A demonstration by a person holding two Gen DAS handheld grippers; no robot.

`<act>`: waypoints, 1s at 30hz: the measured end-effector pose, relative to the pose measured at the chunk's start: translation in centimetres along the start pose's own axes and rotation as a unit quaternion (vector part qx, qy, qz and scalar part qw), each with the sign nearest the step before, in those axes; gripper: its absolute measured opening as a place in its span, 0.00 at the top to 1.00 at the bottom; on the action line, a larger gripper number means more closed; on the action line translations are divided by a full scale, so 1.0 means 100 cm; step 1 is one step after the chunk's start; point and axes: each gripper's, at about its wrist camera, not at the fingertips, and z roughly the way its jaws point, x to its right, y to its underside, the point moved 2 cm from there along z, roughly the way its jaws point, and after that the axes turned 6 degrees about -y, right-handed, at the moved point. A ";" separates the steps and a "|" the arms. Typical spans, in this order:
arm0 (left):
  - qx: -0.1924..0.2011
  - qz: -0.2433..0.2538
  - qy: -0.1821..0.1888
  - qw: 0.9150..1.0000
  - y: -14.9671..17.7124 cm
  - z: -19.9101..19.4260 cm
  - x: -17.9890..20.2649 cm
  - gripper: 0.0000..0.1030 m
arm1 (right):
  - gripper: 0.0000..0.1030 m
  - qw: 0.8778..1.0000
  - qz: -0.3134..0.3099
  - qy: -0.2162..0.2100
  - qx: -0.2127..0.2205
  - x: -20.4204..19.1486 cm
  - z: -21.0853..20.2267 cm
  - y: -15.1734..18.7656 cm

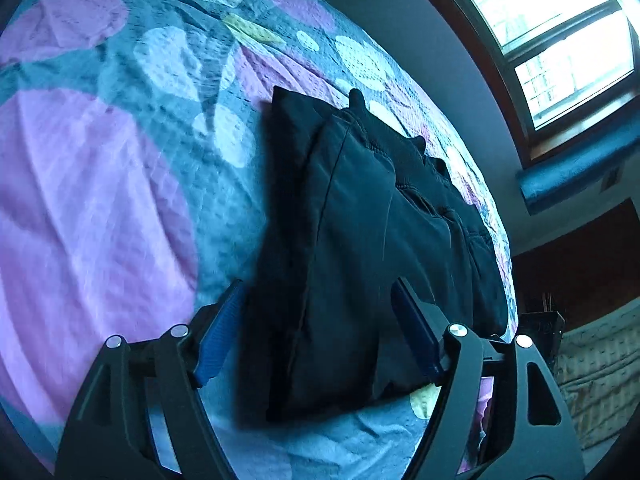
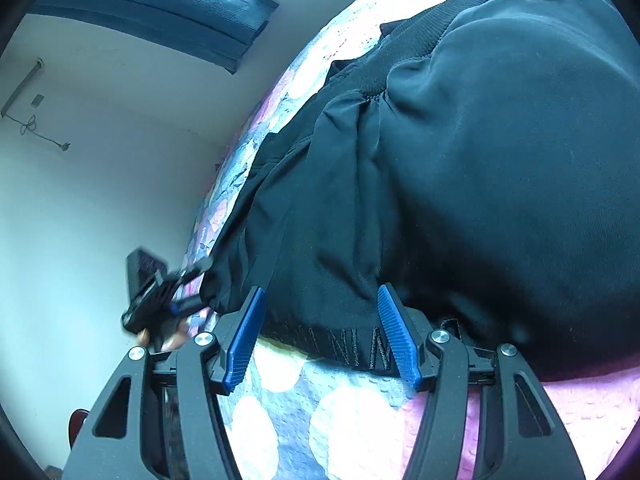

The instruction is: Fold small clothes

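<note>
A black pair of shorts (image 1: 360, 232) lies folded on a bedspread (image 1: 100, 200) with pink and white dots. My left gripper (image 1: 318, 292) is open, its blue pads (image 1: 222, 336) on either side of the garment's near end. In the right wrist view the same shorts (image 2: 460, 168) fill the frame, the ribbed waistband at the top and a lettered hem at the bottom. My right gripper (image 2: 322, 292) is open over that hem, pads (image 2: 244, 340) apart. The left gripper (image 2: 160, 296) shows small at the bed's far edge, held by a hand.
A bright window (image 1: 560, 32) and a blue rolled blind (image 1: 576, 168) are on the wall beside the bed. The bed edge (image 2: 224, 200) drops to a white wall (image 2: 100, 160) with a cable on it. Another quilted cover (image 1: 600, 376) lies lower right.
</note>
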 end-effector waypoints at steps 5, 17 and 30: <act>-0.025 0.038 0.010 0.999 -0.031 0.022 0.010 0.29 | 0.43 1.000 -0.003 -0.003 0.000 0.001 -0.004 0.002; -0.037 0.070 -0.049 0.996 -0.045 0.046 0.027 0.62 | 0.43 1.000 -0.015 -0.004 0.006 -0.001 -0.004 0.006; -0.015 0.134 -0.134 0.982 -0.038 0.043 0.048 0.80 | 0.43 0.998 -0.051 0.030 0.035 -0.028 -0.019 -0.005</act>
